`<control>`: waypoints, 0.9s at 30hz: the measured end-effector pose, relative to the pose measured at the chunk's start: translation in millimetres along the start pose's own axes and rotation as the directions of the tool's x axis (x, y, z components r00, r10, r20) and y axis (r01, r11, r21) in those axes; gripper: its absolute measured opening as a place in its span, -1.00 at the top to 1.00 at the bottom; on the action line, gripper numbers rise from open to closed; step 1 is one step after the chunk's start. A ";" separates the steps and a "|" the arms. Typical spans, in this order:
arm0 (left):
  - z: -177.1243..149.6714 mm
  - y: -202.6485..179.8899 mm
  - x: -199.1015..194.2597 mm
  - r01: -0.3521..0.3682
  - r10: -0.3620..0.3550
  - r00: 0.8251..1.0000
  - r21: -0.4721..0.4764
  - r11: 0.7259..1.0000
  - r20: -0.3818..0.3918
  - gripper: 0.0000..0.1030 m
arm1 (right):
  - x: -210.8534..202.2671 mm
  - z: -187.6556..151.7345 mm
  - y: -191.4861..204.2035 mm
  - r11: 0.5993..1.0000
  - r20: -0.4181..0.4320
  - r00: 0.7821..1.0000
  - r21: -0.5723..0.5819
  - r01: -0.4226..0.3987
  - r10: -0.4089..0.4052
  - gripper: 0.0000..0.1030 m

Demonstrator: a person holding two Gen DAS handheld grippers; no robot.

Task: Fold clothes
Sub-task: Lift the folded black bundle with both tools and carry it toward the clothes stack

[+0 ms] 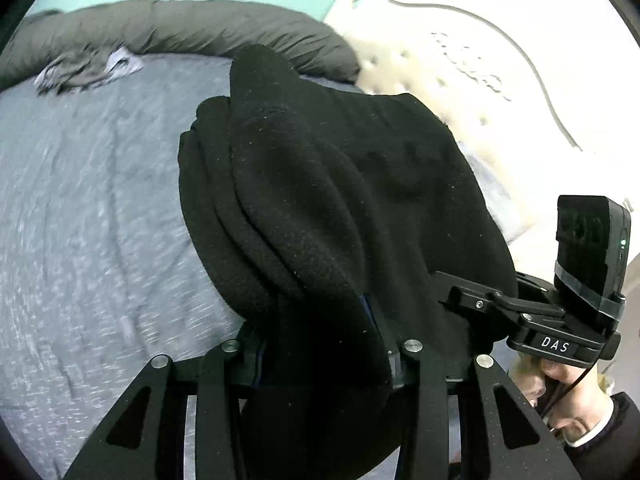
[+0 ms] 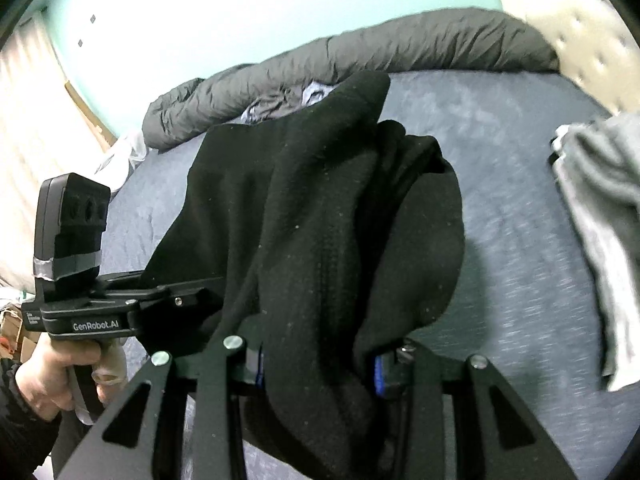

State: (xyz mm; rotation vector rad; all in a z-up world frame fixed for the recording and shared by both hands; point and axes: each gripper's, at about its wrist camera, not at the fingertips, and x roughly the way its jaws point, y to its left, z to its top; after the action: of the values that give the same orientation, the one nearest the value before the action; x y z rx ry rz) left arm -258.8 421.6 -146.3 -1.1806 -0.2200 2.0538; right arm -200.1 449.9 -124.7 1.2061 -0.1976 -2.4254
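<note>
The black garment (image 1: 320, 184) hangs bunched in the middle of both frames, above the bed (image 1: 80, 200). The left gripper (image 1: 324, 344) and right gripper (image 2: 316, 360) each have their fingers closed on it. It seems layered already, but not laid flat. A grey garment (image 2: 600, 208) lies at right.

Fingers (image 1: 372, 312) buried under black garment (image 1: 320, 184)
</note>
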 end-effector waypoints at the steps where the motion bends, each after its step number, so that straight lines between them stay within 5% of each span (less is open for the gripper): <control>1: -10.1 -6.8 -12.0 0.005 -0.005 1.000 0.010 1.000 0.003 0.17 | -9.2 2.1 -3.9 1.000 0.005 1.000 -0.003 0.007 -0.007 0.29; 15: 78.3 -174.8 45.7 0.108 -0.111 0.993 0.111 0.988 0.030 0.17 | -142.8 63.2 -106.5 0.994 0.075 0.992 -0.028 0.104 -0.102 0.29; 27: 115.4 -250.0 153.5 0.151 -0.151 0.988 0.095 0.984 -0.015 0.17 | -192.4 93.7 -233.6 0.983 0.106 0.979 -0.022 0.180 -0.177 0.29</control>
State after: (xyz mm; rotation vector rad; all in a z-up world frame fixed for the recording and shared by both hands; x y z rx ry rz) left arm -268.0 726.0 -65.0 -1.0798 -0.1984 1.9059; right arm -242.9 737.5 0.9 1.1277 -0.0836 -2.6386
